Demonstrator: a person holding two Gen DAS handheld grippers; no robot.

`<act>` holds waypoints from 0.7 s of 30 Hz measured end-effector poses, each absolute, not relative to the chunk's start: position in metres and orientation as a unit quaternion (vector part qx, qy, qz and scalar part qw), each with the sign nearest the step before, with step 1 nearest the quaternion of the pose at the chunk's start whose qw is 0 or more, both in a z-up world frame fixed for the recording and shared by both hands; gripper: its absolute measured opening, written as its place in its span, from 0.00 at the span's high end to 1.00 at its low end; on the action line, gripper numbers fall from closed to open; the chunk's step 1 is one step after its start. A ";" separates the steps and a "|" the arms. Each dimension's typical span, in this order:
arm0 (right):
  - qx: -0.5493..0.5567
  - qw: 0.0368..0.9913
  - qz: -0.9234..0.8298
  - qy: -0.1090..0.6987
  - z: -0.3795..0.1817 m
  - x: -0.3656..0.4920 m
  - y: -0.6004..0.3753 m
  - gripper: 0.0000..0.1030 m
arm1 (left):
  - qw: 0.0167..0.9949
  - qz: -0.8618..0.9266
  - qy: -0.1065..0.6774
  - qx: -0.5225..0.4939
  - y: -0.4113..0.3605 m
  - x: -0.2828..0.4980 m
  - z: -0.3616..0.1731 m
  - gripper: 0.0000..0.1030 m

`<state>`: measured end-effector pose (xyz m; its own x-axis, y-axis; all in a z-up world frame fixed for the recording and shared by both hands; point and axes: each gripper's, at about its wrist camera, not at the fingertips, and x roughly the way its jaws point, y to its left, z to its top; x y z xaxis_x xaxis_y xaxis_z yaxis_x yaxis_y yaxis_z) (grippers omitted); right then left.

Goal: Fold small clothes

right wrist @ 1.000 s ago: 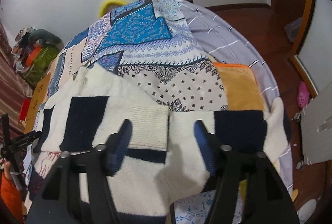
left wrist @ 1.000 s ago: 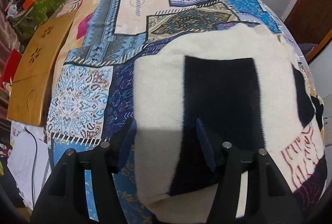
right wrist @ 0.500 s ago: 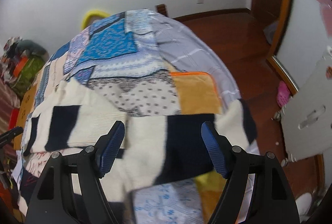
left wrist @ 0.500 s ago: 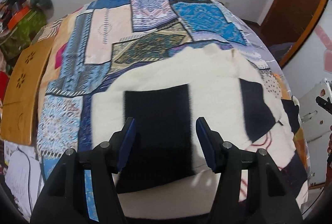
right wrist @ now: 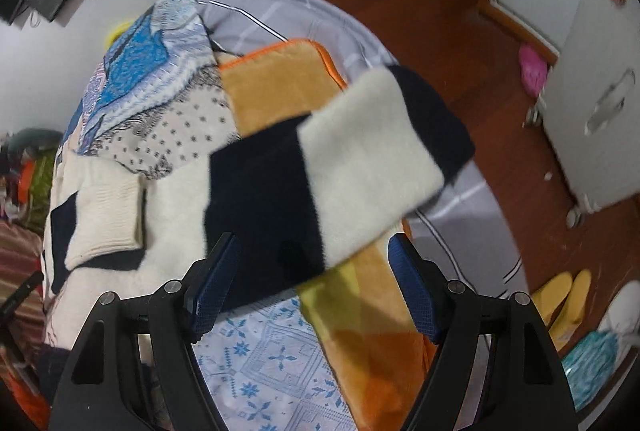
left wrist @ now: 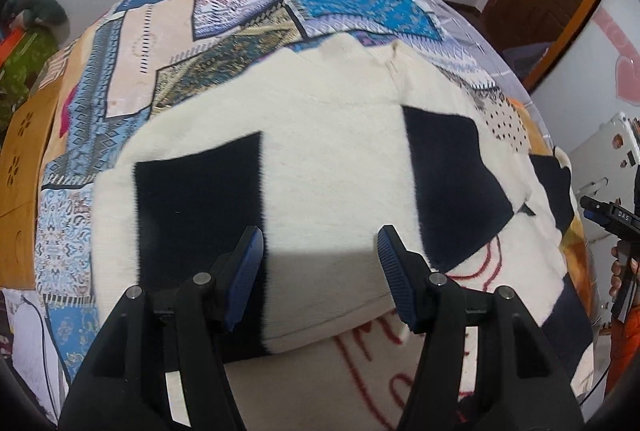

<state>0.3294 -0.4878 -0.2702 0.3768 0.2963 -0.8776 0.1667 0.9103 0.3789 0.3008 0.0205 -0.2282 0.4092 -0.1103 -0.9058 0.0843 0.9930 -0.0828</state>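
The right gripper [right wrist: 314, 281], jaws just widened and gripping nothing, is now found over the sweater's [left wrist: 332, 151] outstretched sleeve [right wrist: 340, 167], no longer the body. The left gripper [left wrist: 320, 271] hovers released above the folded side. The sleeve fold is judged next.

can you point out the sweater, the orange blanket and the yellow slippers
sweater [left wrist: 332, 171]: left wrist view, cream body panel.
orange blanket [right wrist: 276, 91]: right wrist view, its bare plush top.
yellow slippers [right wrist: 560, 299]: right wrist view, on the left slipper of the pair.
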 end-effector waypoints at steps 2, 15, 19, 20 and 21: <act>0.220 0.796 0.041 0.563 -0.280 0.331 -0.490 0.29 | 0.837 -0.059 0.544 -0.006 0.016 0.302 -0.233 0.43; 0.212 0.815 0.020 0.540 -0.296 0.347 -0.489 0.67 | 0.835 -0.056 0.548 0.002 0.012 0.304 -0.243 0.42; 0.219 0.827 0.023 0.517 -0.288 0.342 -0.496 0.89 | 0.835 -0.057 0.547 0.000 0.013 0.303 -0.242 0.42; 0.221 0.829 0.025 0.513 -0.286 0.342 -0.497 0.90 | 0.835 -0.057 0.547 -0.001 0.013 0.303 -0.242 0.42; 0.217 0.834 0.026 0.506 -0.281 0.340 -0.497 0.90 | 0.836 -0.057 0.546 -0.003 0.013 0.303 -0.242 0.42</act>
